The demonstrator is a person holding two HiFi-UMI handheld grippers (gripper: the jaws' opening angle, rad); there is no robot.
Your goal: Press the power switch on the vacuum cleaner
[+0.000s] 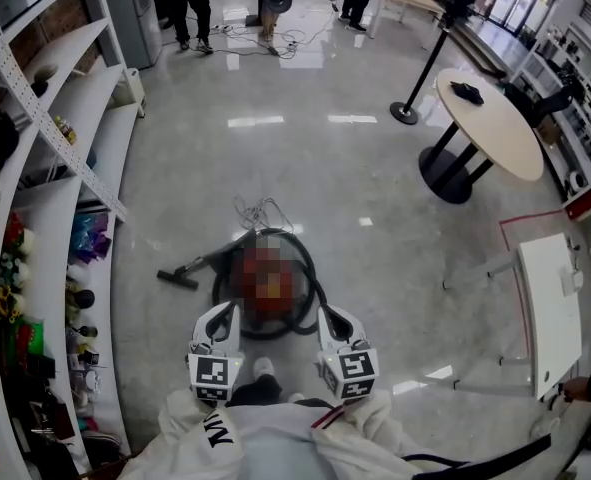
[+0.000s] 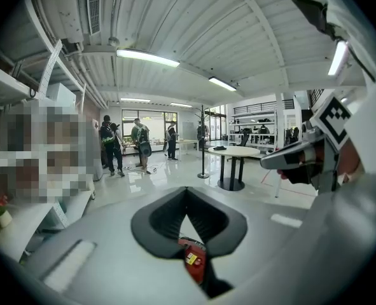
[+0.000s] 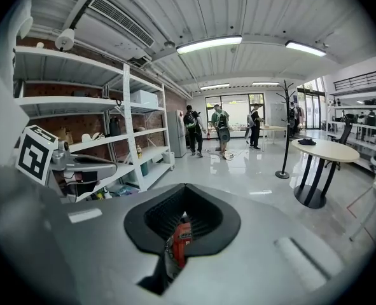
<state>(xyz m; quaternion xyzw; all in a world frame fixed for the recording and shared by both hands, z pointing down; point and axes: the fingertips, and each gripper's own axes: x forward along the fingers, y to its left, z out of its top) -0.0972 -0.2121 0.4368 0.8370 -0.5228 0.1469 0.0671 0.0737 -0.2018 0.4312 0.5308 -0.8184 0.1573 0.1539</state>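
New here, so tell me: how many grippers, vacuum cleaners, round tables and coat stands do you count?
Grippers: 2 (left gripper, right gripper)
Vacuum cleaner: 1
Round table: 1
Coat stand: 1
Total: 5

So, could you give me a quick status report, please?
Left hand-held gripper and right hand-held gripper shut, empty. Red canister vacuum cleaner on floor below, untouched. Black hose ringing it.
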